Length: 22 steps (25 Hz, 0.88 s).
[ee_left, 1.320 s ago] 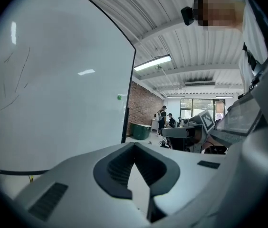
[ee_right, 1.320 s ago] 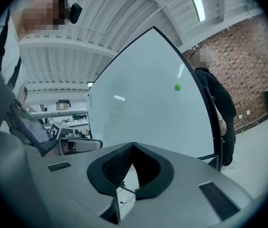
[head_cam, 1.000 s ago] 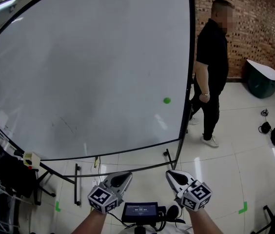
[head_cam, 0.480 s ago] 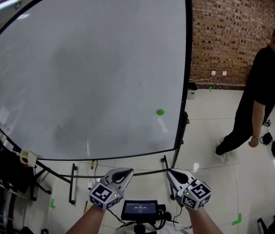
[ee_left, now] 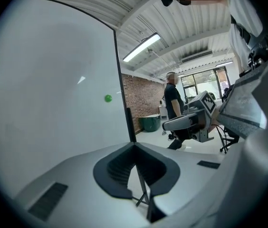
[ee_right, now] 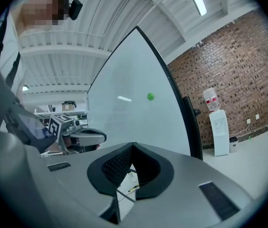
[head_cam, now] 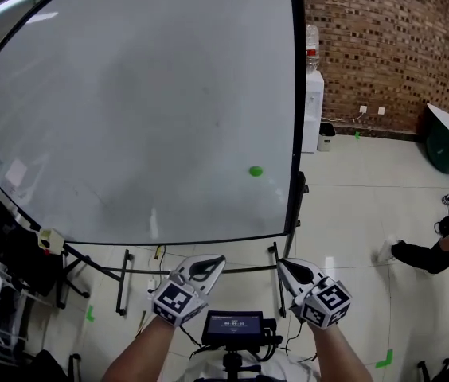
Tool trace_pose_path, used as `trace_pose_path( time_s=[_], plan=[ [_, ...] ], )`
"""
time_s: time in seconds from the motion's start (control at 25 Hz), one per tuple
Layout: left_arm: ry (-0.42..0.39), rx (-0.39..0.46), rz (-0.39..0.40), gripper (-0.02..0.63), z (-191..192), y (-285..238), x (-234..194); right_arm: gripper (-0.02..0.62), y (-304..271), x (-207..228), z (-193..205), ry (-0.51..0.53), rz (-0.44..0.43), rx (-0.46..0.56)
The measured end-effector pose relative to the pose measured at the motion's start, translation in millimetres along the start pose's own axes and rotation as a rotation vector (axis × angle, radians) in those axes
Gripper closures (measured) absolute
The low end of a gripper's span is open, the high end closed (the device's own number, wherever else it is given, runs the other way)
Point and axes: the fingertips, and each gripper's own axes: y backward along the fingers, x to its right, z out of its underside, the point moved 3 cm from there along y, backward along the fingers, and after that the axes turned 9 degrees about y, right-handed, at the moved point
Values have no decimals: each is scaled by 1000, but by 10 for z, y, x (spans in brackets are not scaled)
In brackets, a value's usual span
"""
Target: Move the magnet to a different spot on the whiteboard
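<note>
While the left hand-held gripper (head_cam: pixel 208 266) and right hand-held gripper (head_cam: pixel 288 268) are hovering closed, empty, the round green magnet (head_cam: pixel 255 171) is looking light, rigid, rim-pinchable.

Whiteboard (head_cam: pixel 129 118) and person (head_cam: pixel 425 256) partly beyond edges

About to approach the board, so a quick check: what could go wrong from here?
1. The left hand-held gripper and right hand-held gripper are both shut and empty; unopened, they may just knock the green magnet.
2. It sits close to the whiteboard's right frame, leaving little room there.
3. The stand feet could trip you.
</note>
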Motion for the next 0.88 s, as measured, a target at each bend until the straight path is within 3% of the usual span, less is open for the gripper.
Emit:
trace_pose_path(
  time_s=[0.36,0.56,0.88],
  plan=[
    [-180,-72,-46,583,-228,-212,82,571,145,162,-12,3,-9,16],
    [-187,-68,-69,581,-338,-317,96,571,187,201,-5,-7,-18,14],
    [-281,-58,-136,582,-510,-471,42,571,105,207,63,-32,-34,11]
  ],
)
